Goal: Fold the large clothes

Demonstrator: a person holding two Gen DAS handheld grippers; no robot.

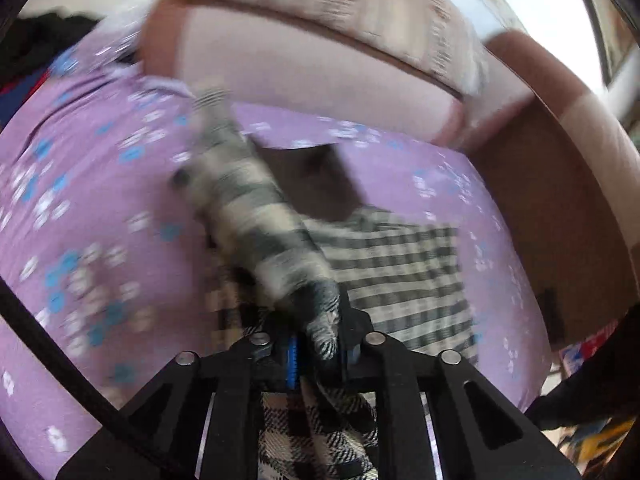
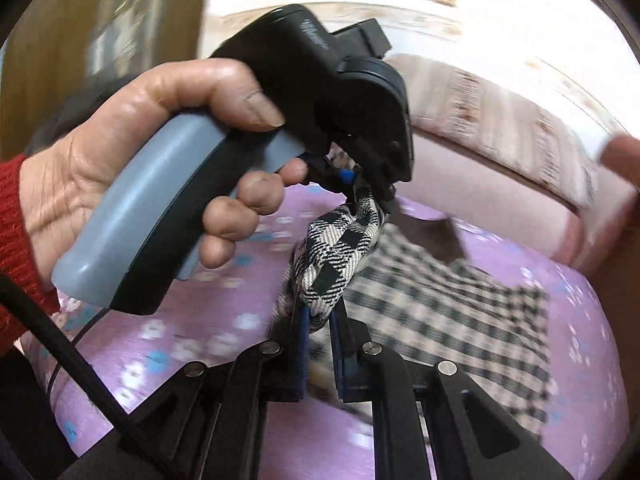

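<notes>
Both my grippers, left gripper (image 1: 320,354) and right gripper (image 2: 320,334), clamp the checked garment (image 1: 400,280); its length trails ahead of my fingers, nearer neither.

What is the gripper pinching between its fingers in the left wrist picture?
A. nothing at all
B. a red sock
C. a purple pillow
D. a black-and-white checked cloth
D: the left gripper is shut on a bunched edge of the checked cloth, the rest of which lies on the purple flowered sheet.
</notes>
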